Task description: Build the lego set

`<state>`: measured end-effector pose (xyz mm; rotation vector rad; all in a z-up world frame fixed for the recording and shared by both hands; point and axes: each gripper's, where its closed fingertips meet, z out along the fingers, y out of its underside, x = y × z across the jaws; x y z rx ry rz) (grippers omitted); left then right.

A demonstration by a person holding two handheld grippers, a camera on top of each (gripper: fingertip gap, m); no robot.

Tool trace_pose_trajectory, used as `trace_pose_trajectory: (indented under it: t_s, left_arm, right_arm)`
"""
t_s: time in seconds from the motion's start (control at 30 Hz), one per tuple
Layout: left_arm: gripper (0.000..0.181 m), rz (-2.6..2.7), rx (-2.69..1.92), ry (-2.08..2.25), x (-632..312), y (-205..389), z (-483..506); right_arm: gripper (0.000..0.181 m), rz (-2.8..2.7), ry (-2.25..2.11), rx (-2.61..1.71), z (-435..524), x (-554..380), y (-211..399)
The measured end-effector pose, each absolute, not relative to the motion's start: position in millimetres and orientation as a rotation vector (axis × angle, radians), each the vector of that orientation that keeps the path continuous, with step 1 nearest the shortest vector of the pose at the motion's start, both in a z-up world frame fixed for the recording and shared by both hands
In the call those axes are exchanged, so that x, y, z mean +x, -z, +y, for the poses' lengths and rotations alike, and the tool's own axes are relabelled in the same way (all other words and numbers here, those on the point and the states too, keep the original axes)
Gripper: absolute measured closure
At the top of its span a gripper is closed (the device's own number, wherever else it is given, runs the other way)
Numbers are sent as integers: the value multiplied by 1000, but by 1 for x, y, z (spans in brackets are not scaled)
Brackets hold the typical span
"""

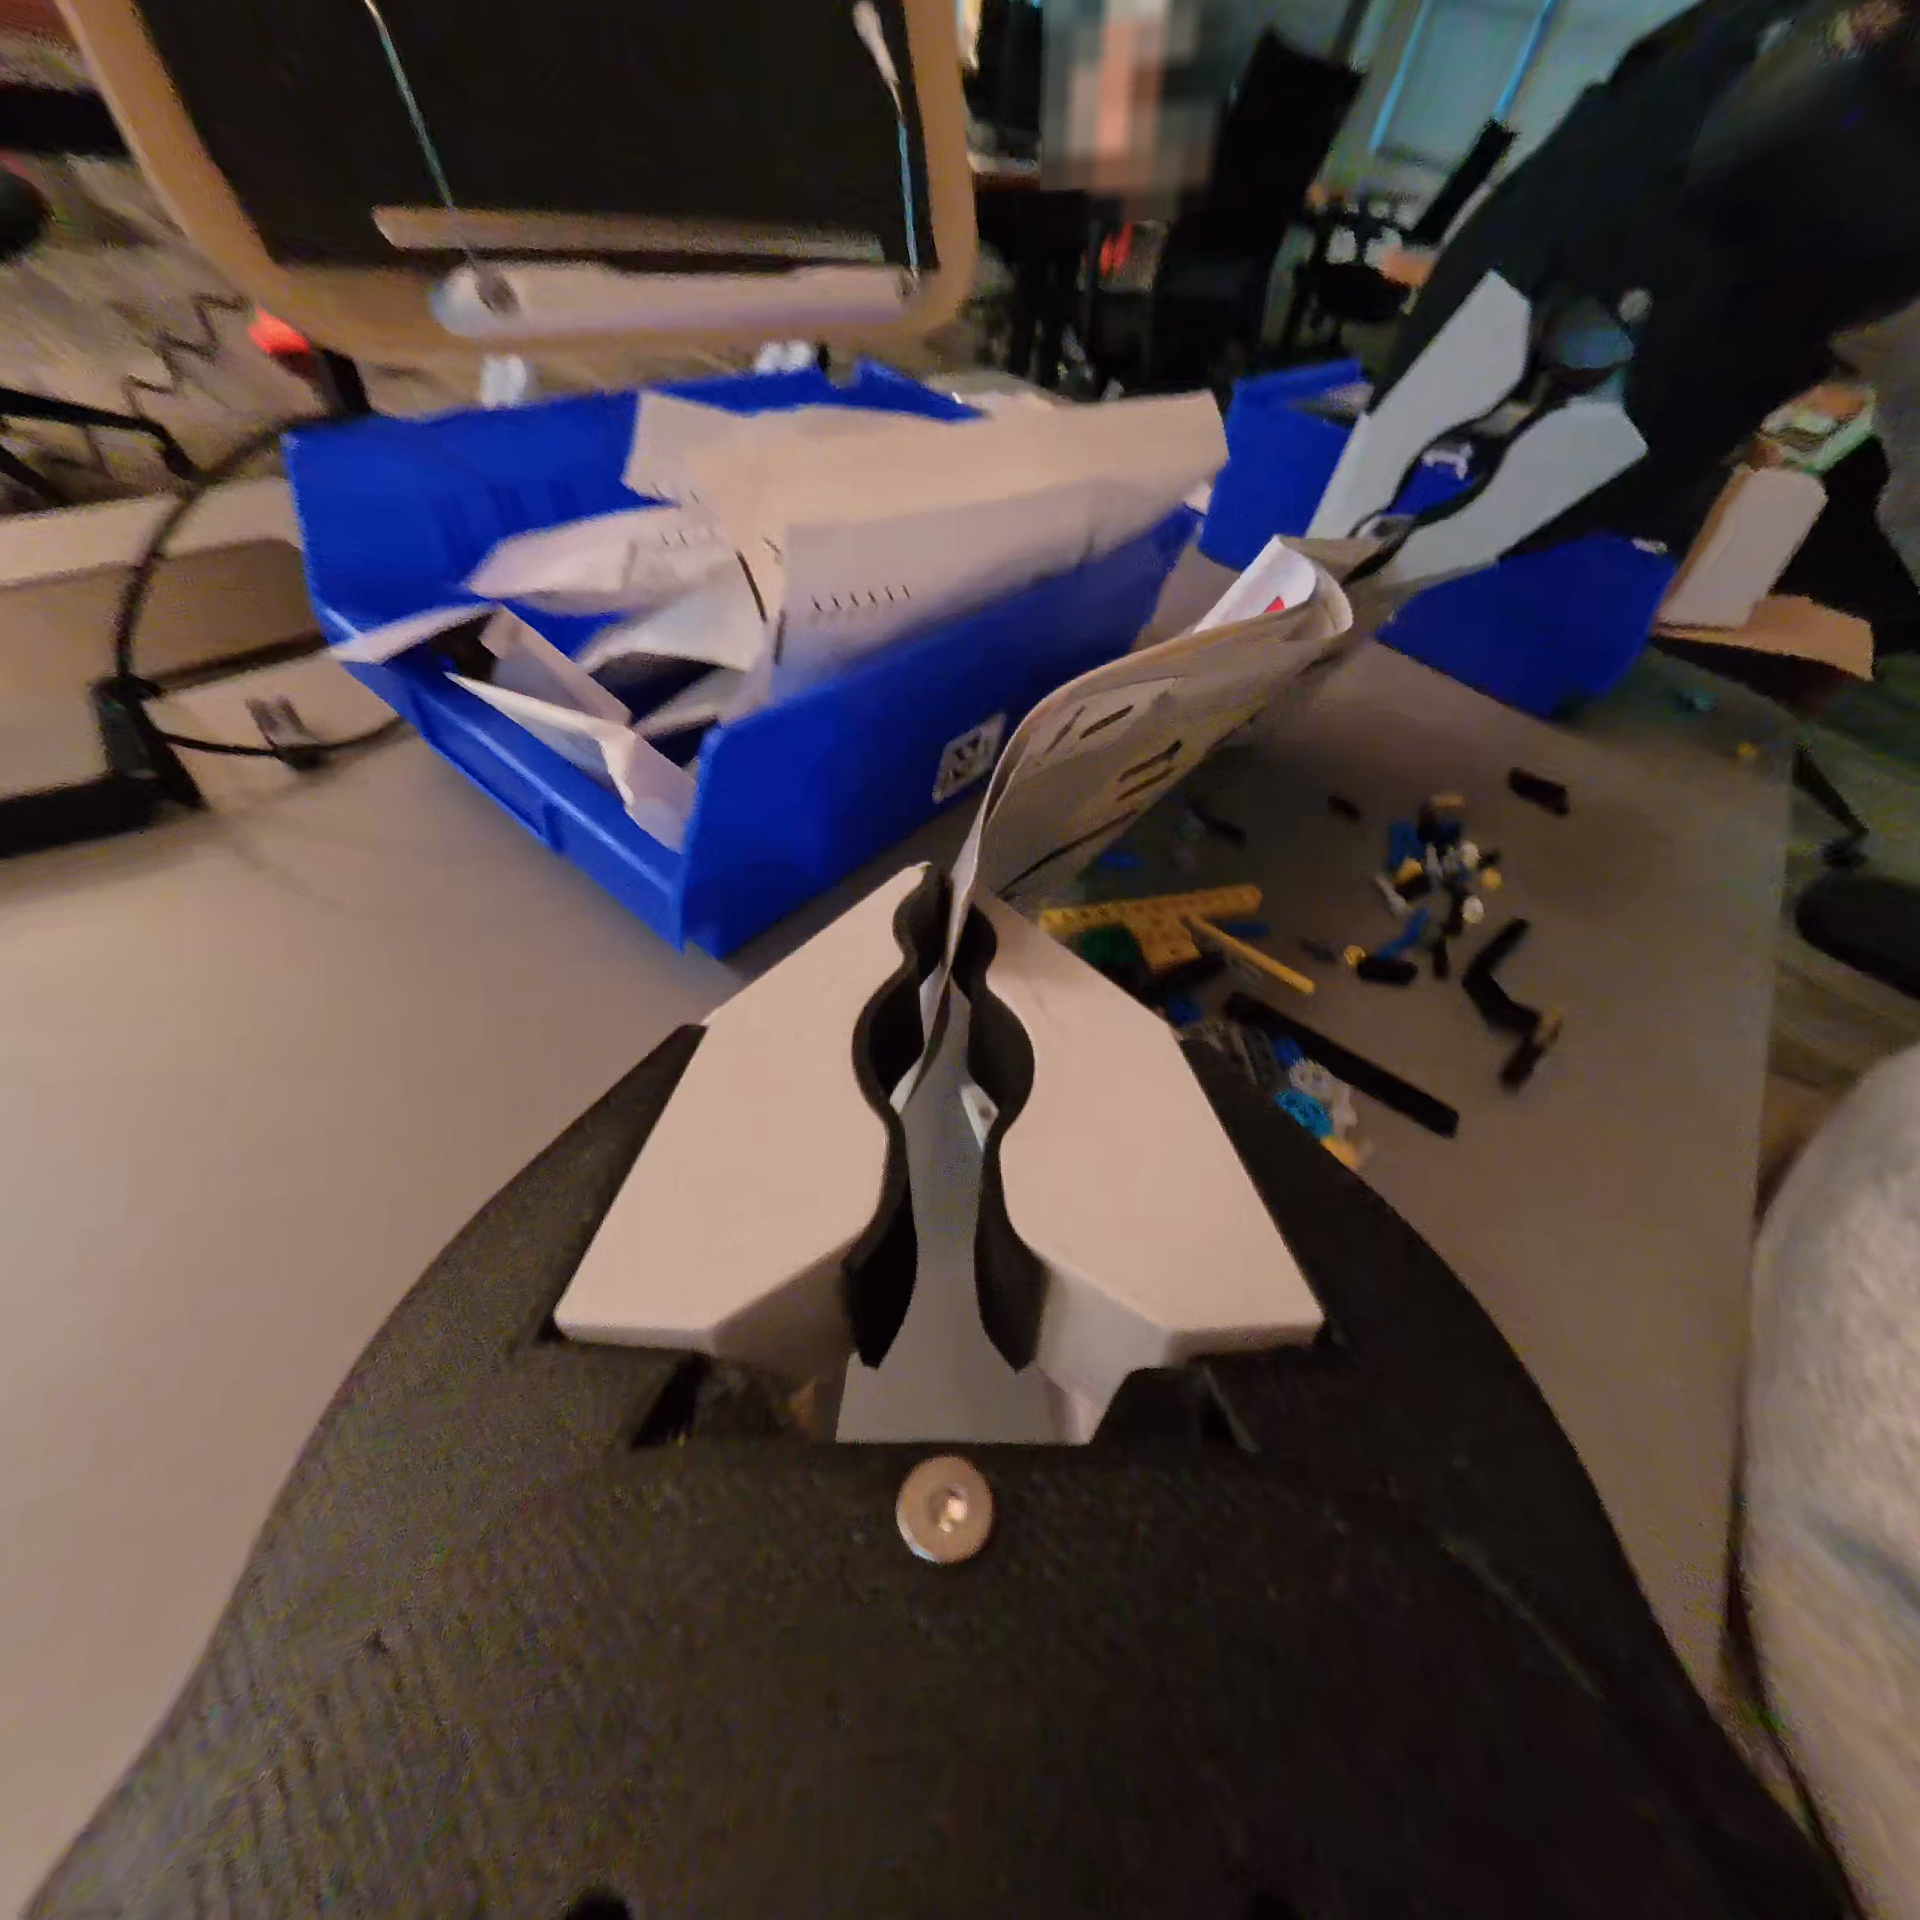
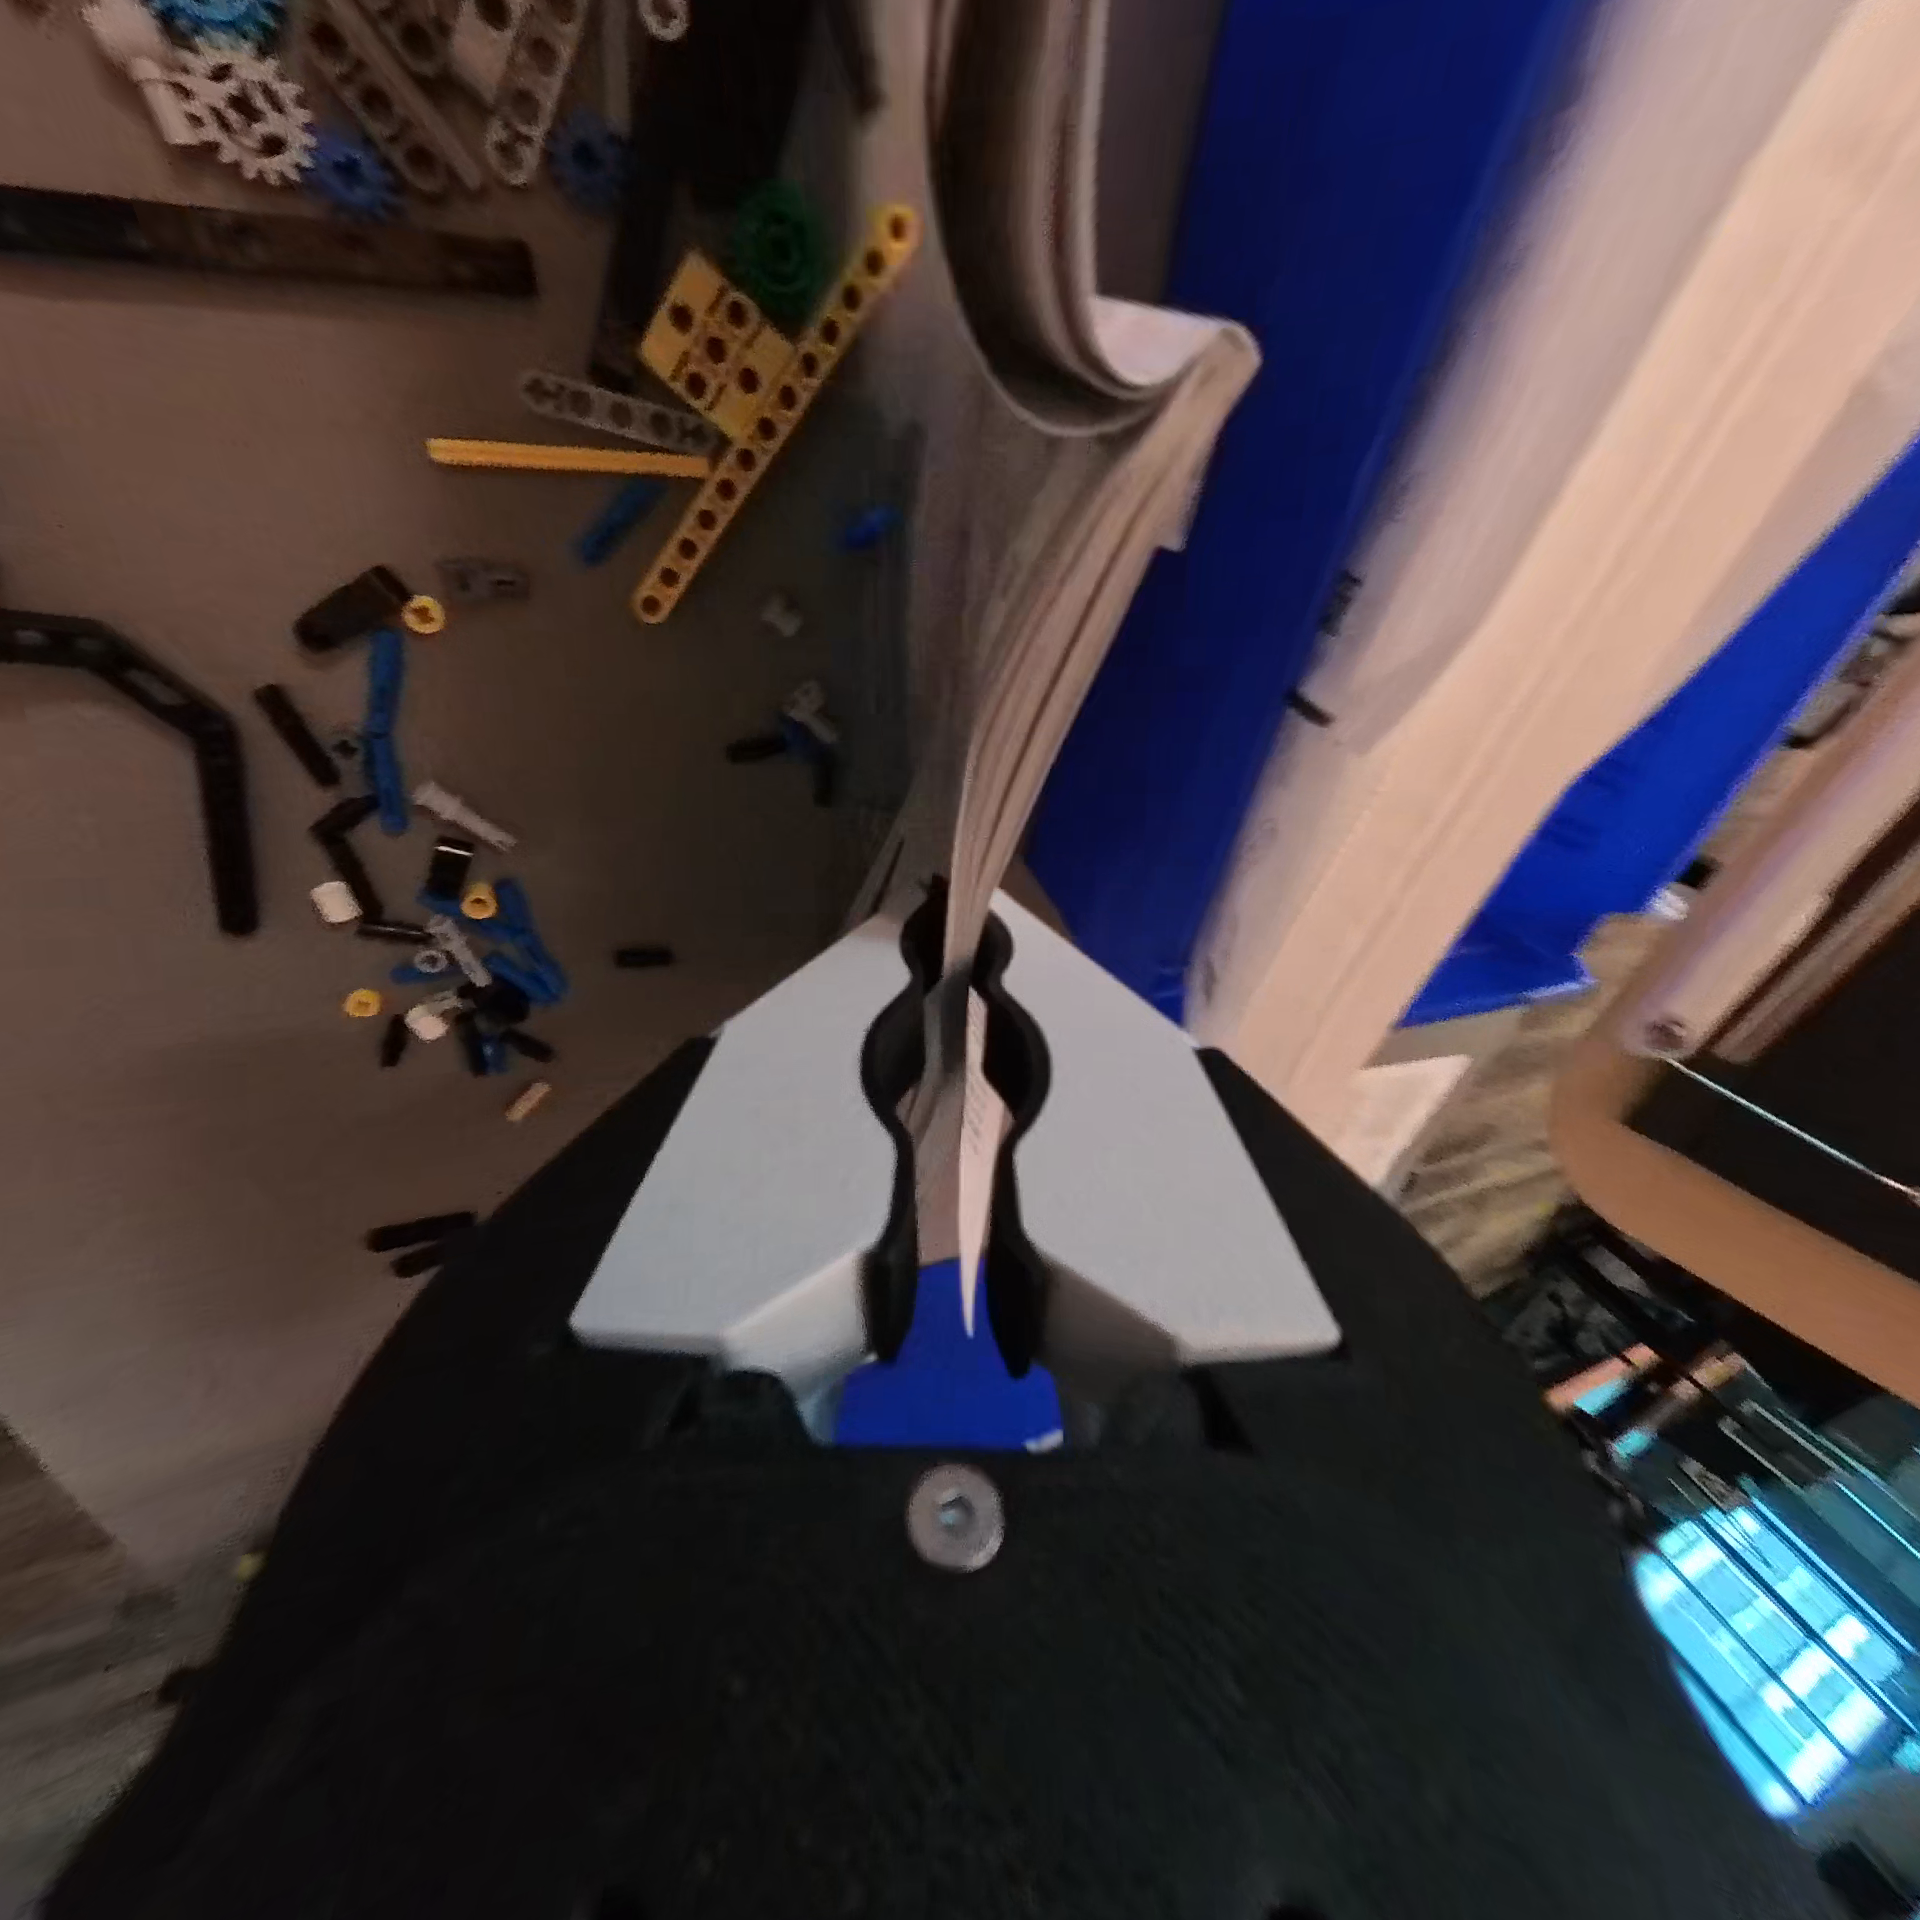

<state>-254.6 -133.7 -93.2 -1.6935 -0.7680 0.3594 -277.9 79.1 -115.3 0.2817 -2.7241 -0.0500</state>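
Note:
Both grippers hold one paper instruction booklet [image 1: 1132, 717] in the air above the table. My left gripper [image 1: 951, 914] is shut on its near edge. My right gripper [image 1: 1382, 551] shows farther off in the left wrist view, shut on the booklet's far edge. In the right wrist view my right gripper [image 2: 961, 935] is shut on the booklet [image 2: 1049, 582], which sags and twists between the two. Under it lie loose lego parts: a yellow beam assembly [image 2: 769, 416] with a green gear [image 2: 779, 244], black beams [image 1: 1340, 1065], small blue and black pins [image 2: 478, 956], and white gears [image 2: 249, 114].
A blue bin [image 1: 810, 790] full of white paper and cardboard stands on the grey table [image 1: 312, 1039] left of the parts. A second blue bin [image 1: 1527, 634] stands behind the right gripper. A chair [image 1: 561, 156] stands at the back. A sleeve [image 1: 1839, 1403] is at the right edge. The gap from one gripper's tips to the other's is roughly 20 centimeters.

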Motion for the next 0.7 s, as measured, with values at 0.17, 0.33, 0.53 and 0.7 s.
trace_pose_trajectory:
  t_s: [0.17,0.33,0.53,0.7]
  left_arm:
    - [181,-770,-1694,-488,-275,91,-131]
    - [181,-846,-1732,-469,-294,110,-136]
    - [181,-874,-1796,-404,-285,124,-137]
    - [181,-857,-1803,-265,-272,115,-138]
  right_arm:
    - [180,-2626,130,267,79,-296,102]
    - [180,-2616,215,336,76,-305,123]
    - [179,-2746,220,343,74,-299,134]
    - [180,-2919,211,353,75,-287,130]
